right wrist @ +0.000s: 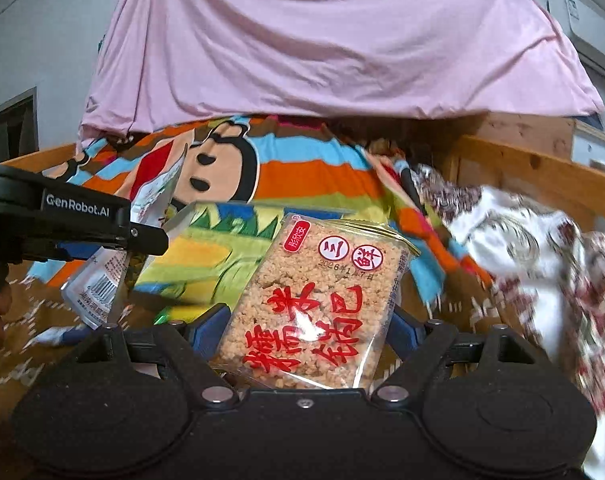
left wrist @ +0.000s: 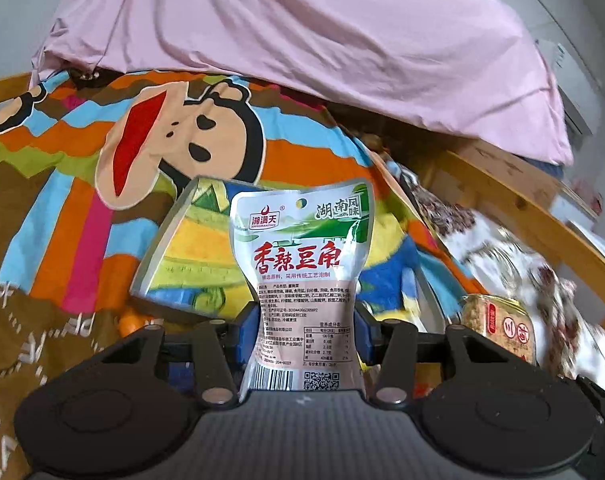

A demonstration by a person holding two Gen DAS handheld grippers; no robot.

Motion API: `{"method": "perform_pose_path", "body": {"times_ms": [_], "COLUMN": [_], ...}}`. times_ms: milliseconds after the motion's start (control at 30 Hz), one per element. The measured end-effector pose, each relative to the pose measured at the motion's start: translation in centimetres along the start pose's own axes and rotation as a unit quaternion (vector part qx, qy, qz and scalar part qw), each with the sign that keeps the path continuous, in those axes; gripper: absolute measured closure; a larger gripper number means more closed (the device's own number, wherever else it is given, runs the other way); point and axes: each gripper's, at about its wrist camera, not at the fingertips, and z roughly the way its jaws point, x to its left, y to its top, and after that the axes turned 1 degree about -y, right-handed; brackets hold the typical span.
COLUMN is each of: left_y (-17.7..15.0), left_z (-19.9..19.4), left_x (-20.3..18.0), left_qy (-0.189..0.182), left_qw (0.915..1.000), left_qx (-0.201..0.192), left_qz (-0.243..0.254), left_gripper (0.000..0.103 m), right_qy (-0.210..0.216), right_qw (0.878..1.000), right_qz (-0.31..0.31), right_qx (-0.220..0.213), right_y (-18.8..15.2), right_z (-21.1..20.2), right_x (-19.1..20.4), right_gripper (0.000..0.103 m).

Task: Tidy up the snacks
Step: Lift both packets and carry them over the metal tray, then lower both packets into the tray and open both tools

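My left gripper (left wrist: 305,334) is shut on a white and green spicy bean pouch (left wrist: 302,264), held upright above the bed. My right gripper (right wrist: 300,330) is shut on a clear rice cracker pack (right wrist: 322,300) with red characters. The left gripper (right wrist: 74,220) with its pouch (right wrist: 98,284) also shows at the left of the right wrist view. The cracker pack (left wrist: 498,326) shows at the lower right of the left wrist view. A colourful open box (left wrist: 190,256) with a corn picture lies just beyond both grippers, and it also shows in the right wrist view (right wrist: 218,256).
A striped cartoon blanket (left wrist: 102,168) covers the bed. A pink sheet (left wrist: 322,40) hangs behind. A floral cloth (right wrist: 542,248) lies at the right. The wooden bed frame (left wrist: 514,200) runs along the right side. A small wrapper (right wrist: 58,336) lies on the blanket.
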Motion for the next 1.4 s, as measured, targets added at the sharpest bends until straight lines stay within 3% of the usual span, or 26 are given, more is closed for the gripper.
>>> {"method": "perform_pose_path", "body": {"times_ms": [300,667,833,1067,1233,1400], "left_y": [4.4,4.9,4.8,4.5,4.4,5.1], "left_z": [8.4,16.7,18.3,19.0,19.1,17.9], "left_x": [-0.9,-1.2,-1.0,-0.8,-0.8,-0.9], "left_qy": [0.025,0.065,0.088,0.101,0.112,0.107], "left_qw": [0.9996,0.9963,0.9929,0.9903,0.9887,0.9914], "left_qx": [-0.005,0.043,0.074,0.088,0.094,0.073], "left_qz": [-0.016,-0.035,-0.033,-0.036,-0.032,-0.022], "left_gripper": [0.050,0.049,0.048,0.043,0.024,0.013], "right_qy": [0.003,0.033,0.034,0.032,0.033,0.032], "right_qw": [0.999,0.994,0.992,0.991,0.992,0.993], "right_qz": [0.036,0.104,0.111,0.107,0.101,0.101], "right_qx": [-0.011,0.034,0.057,0.068,0.070,0.054], "right_y": [2.3,1.8,1.5,1.2,1.2,1.9], "right_z": [9.3,16.0,17.5,18.2,18.3,17.4], "right_x": [-2.4,-4.7,-4.9,-4.8,-4.6,-4.6], "right_gripper": [0.020,0.020,0.020,0.020,0.016,0.011]}}
